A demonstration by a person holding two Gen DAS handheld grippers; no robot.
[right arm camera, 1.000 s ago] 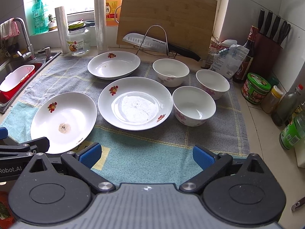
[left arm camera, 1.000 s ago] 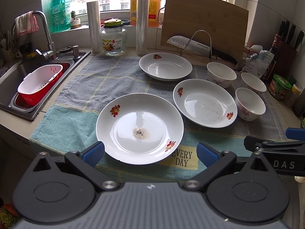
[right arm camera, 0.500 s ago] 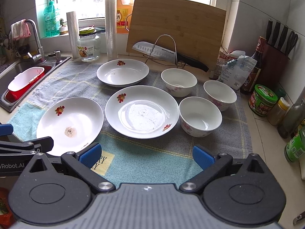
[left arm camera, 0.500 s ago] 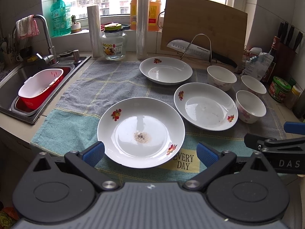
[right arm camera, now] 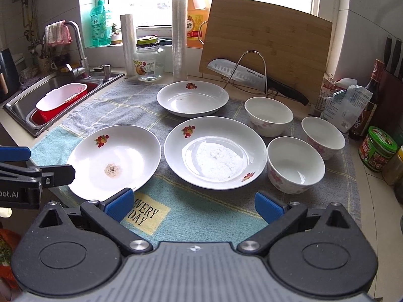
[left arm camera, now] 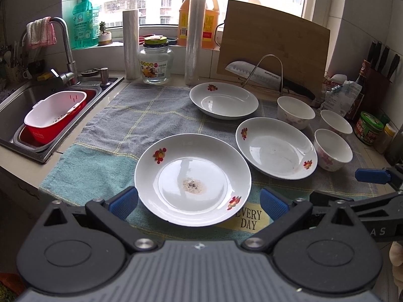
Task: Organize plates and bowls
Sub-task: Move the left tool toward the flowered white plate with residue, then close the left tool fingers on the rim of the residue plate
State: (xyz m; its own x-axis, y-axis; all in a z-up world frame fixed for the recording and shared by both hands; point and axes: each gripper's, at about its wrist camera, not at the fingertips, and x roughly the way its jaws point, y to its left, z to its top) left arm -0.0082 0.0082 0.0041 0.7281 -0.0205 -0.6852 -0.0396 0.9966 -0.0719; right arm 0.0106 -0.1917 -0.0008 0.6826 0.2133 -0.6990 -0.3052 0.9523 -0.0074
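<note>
Both sets of jaws apart and empty, left gripper (left arm camera: 199, 202) lined up on near plate (left arm camera: 192, 179), right gripper (right arm camera: 192, 205) short of mid plate (right arm camera: 215, 152), likely for stacking

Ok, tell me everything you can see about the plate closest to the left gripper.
The nearest plate is a round, shallow, glossy white dish, ceramic by its look, with two red-and-orange fruit prints on its rim. A speckled brownish residue patch sits at its centre. It lies flat and upright on the towel, apart from the other plates, untouched, between the left gripper fingers' line.
</note>
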